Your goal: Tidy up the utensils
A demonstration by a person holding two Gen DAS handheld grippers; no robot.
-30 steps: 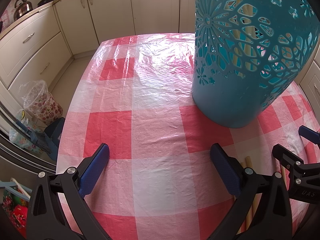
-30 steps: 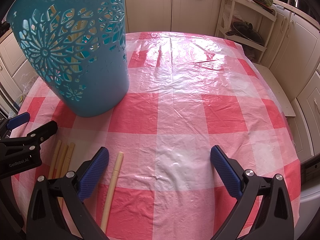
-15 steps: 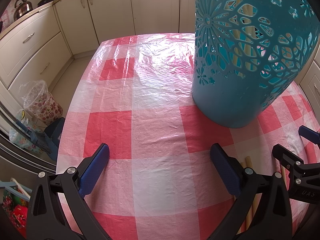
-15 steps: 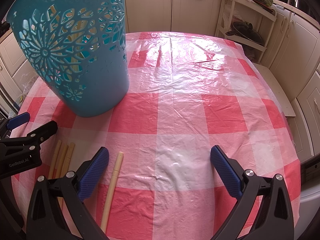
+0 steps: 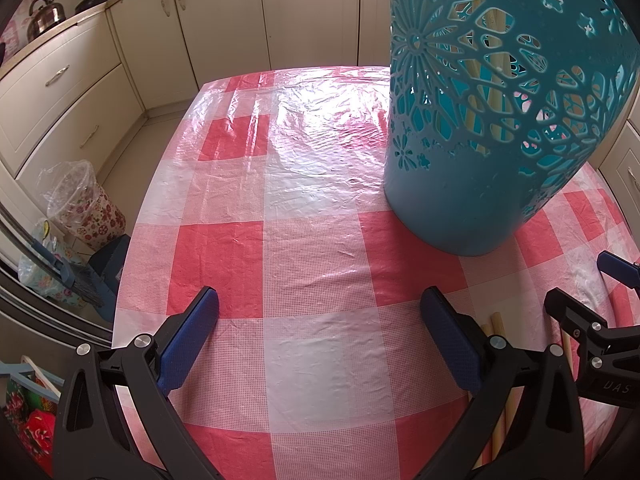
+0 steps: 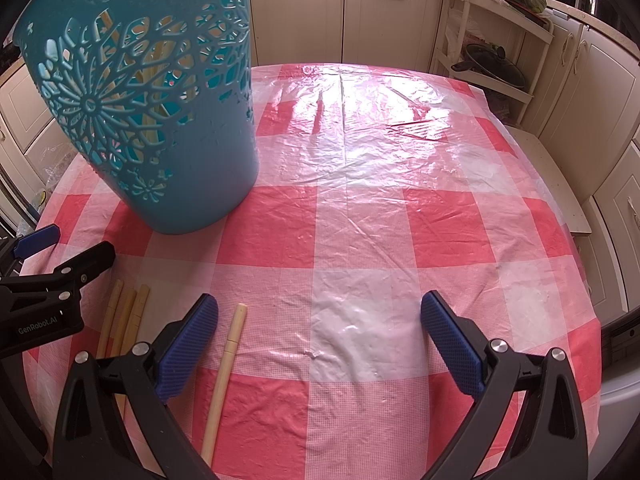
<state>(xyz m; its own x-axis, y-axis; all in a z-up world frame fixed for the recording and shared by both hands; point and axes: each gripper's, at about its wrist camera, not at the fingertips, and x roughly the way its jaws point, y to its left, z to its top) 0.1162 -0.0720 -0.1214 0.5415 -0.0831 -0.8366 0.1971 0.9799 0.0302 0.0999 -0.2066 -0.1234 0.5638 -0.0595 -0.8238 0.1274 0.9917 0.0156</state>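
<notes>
A tall teal cut-out basket (image 6: 160, 112) stands on the red-and-white checked table (image 6: 360, 220); it also shows in the left wrist view (image 5: 488, 120). Wooden chopsticks stand inside it. Several wooden chopsticks (image 6: 128, 320) lie on the cloth in front of the basket, and one single chopstick (image 6: 226, 372) lies beside them. Their ends show in the left wrist view (image 5: 496, 322). My right gripper (image 6: 320, 340) is open and empty, just right of the single chopstick. My left gripper (image 5: 320, 336) is open and empty, left of the chopsticks.
Cream kitchen cabinets (image 5: 240, 20) surround the table. A floral bin with a plastic liner (image 5: 84, 208) stands on the floor at the left. A shelf rack with pan lids (image 6: 496, 60) stands at the back right. The table's edge is close on both sides.
</notes>
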